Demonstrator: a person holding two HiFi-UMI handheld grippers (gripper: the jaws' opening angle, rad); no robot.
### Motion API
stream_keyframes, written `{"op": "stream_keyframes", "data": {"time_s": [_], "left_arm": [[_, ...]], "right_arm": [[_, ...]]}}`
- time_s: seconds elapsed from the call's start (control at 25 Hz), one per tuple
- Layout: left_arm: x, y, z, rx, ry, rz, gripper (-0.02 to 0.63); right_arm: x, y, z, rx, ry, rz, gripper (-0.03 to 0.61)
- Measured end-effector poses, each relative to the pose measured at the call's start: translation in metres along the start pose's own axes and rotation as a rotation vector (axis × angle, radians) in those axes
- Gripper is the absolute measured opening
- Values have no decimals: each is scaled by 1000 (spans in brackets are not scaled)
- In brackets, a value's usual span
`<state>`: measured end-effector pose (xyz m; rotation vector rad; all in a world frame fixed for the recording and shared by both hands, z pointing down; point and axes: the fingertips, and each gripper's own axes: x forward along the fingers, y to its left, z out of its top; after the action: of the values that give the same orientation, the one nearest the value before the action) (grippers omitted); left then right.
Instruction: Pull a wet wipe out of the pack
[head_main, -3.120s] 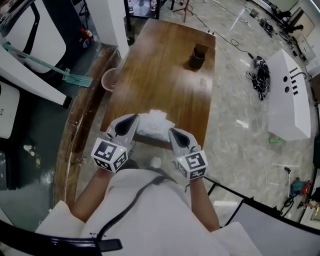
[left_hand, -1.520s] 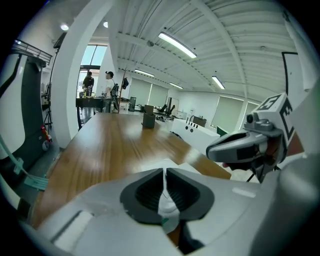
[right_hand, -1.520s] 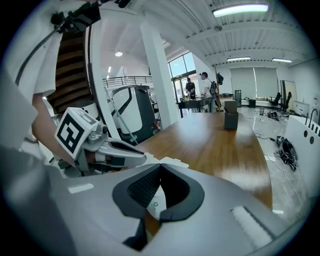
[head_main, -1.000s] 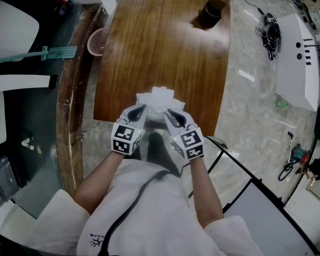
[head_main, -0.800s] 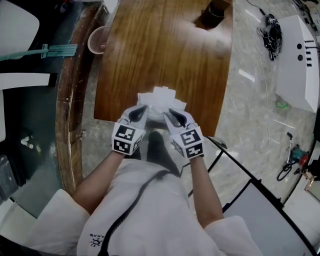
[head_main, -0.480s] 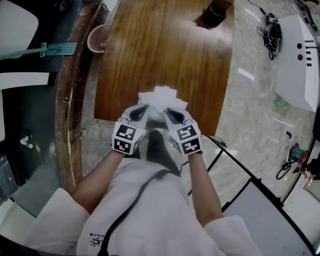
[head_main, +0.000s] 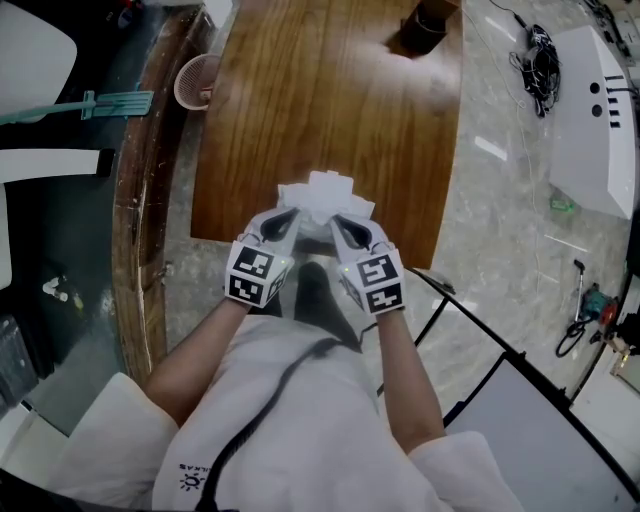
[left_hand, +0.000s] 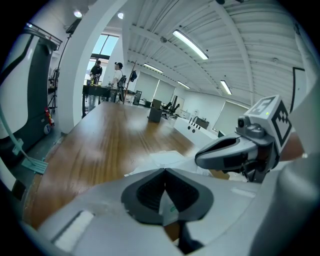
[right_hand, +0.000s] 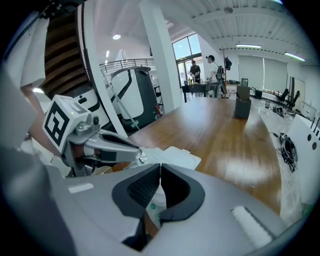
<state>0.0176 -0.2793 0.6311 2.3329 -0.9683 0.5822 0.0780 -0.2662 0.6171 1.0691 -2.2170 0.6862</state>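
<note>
A white wet wipe pack (head_main: 322, 203) lies at the near edge of the wooden table (head_main: 330, 100), its lid flap raised. Both grippers meet at its near side, close together. My left gripper (head_main: 284, 222) has its jaws closed, and a thin white edge of the pack (left_hand: 167, 159) with green print shows between the pads. My right gripper (head_main: 340, 226) is closed the same way on the pack's (right_hand: 176, 156) near edge. Each gripper shows in the other's view: the right gripper (left_hand: 201, 159) and the left gripper (right_hand: 141, 155).
A dark cup (head_main: 420, 25) stands at the table's far end. A pink basket (head_main: 194, 82) and a green mop (head_main: 105, 102) are on the left floor. A white machine (head_main: 590, 100), cables (head_main: 537, 55) and a black frame (head_main: 470, 325) are at the right.
Three seconds ago the grippers stood wider apart beside the pack; now they sit close together at its near edge. Over the last second nothing has visibly moved.
</note>
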Motion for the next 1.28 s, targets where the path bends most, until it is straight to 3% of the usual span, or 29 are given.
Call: {"op": "stream_keyframes", "data": {"time_s": [0.72, 1.28], "left_arm": [[-6, -13, 10, 63, -5, 3, 9], [-16, -30, 23, 116, -21, -13, 64]], "right_arm": [[-45, 5, 36, 23, -179, -12, 15], [-64, 13, 44, 12, -244, -11, 15]]}}
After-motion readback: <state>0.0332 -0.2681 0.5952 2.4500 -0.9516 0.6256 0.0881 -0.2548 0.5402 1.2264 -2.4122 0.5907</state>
